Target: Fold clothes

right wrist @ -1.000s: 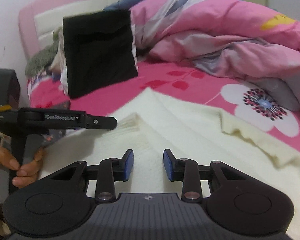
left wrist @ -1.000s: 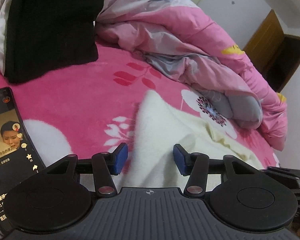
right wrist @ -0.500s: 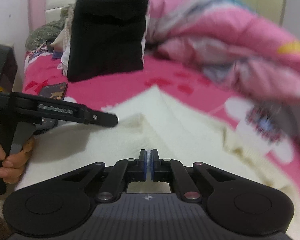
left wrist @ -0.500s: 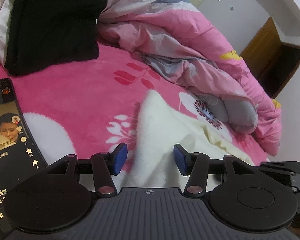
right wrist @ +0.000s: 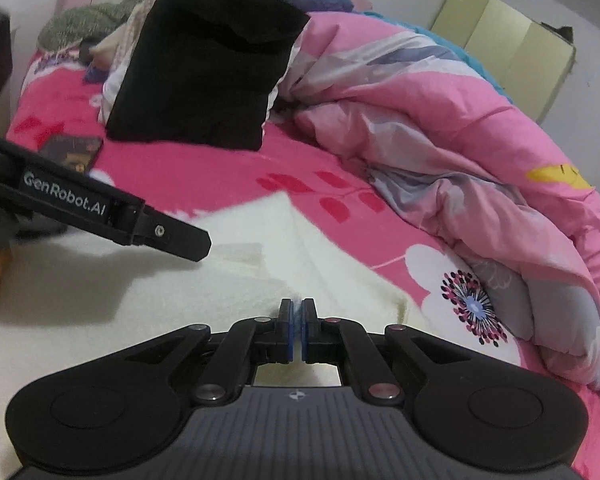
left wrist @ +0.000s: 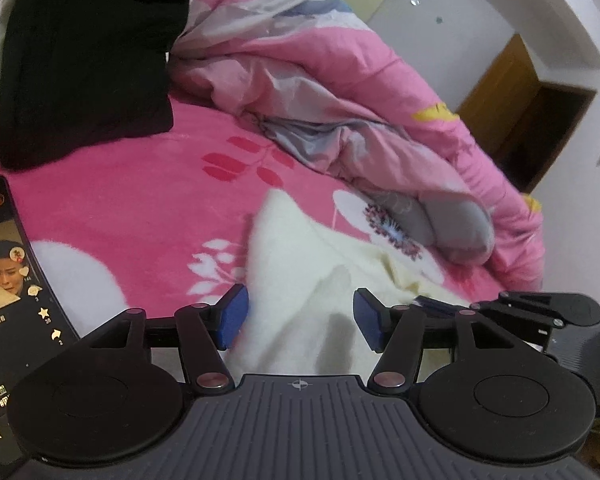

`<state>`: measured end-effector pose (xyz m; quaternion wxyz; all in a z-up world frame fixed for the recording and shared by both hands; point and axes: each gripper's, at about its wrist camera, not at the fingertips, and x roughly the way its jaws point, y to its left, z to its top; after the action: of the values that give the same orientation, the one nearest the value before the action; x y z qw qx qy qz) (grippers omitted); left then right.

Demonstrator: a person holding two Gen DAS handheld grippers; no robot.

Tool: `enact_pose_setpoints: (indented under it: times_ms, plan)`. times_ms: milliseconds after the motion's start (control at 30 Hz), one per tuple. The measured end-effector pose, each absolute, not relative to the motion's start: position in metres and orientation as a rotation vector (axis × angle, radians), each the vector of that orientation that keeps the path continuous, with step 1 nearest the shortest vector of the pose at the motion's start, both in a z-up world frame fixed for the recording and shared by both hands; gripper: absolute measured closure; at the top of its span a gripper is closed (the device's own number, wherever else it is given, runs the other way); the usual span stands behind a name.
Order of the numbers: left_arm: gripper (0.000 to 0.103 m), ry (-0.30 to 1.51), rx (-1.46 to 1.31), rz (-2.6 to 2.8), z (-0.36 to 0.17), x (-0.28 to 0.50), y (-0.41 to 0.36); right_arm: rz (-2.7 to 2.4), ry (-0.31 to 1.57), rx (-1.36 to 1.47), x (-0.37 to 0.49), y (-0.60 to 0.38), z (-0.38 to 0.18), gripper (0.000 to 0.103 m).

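Observation:
A cream knitted sweater (left wrist: 300, 276) lies spread on the pink bed sheet (left wrist: 120, 208). My left gripper (left wrist: 300, 316) hovers low over a raised fold of it; its jaws are opening, the blue pads stand apart on either side of the fabric and do not press it. In the right wrist view the sweater (right wrist: 140, 300) fills the lower left, and my right gripper (right wrist: 297, 320) is shut, pinching a bit of cream fabric at its edge. One of the left gripper's black fingers (right wrist: 172, 236) reaches in from the left above the sweater.
A folded black garment (right wrist: 208, 76) leans at the head of the bed. A bunched pink quilt (right wrist: 440, 128) runs along the right side. A lit phone (left wrist: 8, 280) lies on the sheet at the left. A wooden doorway (left wrist: 540, 128) is at the far right.
The right gripper closed from open onto the sweater's edge, rolled and shifted over the fabric. The left gripper's pads spread slightly wider and it stayed in place.

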<state>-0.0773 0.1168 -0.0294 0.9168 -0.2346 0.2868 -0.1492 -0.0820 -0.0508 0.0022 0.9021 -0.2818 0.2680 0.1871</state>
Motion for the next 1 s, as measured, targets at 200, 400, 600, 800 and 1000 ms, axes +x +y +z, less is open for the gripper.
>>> enact_pose_setpoints:
  times_ms: [200, 400, 600, 800, 1000]
  plan:
    - [0.045, 0.619, -0.426, -0.306, -0.034, -0.076, 0.110, 0.366, 0.560, -0.576, -0.074, -0.050, -0.016, 0.100]
    - [0.045, 0.634, -0.376, -0.284, -0.038, -0.073, 0.104, 0.382, 0.563, -0.493, -0.075, -0.058, -0.008, 0.099]
    - [0.045, 0.633, -0.367, -0.278, -0.039, -0.073, 0.104, 0.371, 0.518, -0.405, -0.099, -0.090, 0.027, 0.085]
    - [0.044, 0.635, -0.383, -0.277, -0.040, -0.072, 0.105, 0.387, 0.560, -0.511, -0.124, -0.118, 0.035, 0.076]
    - [0.044, 0.633, -0.399, -0.276, -0.041, -0.072, 0.106, 0.405, 0.649, -0.597, -0.116, -0.122, 0.019, 0.076]
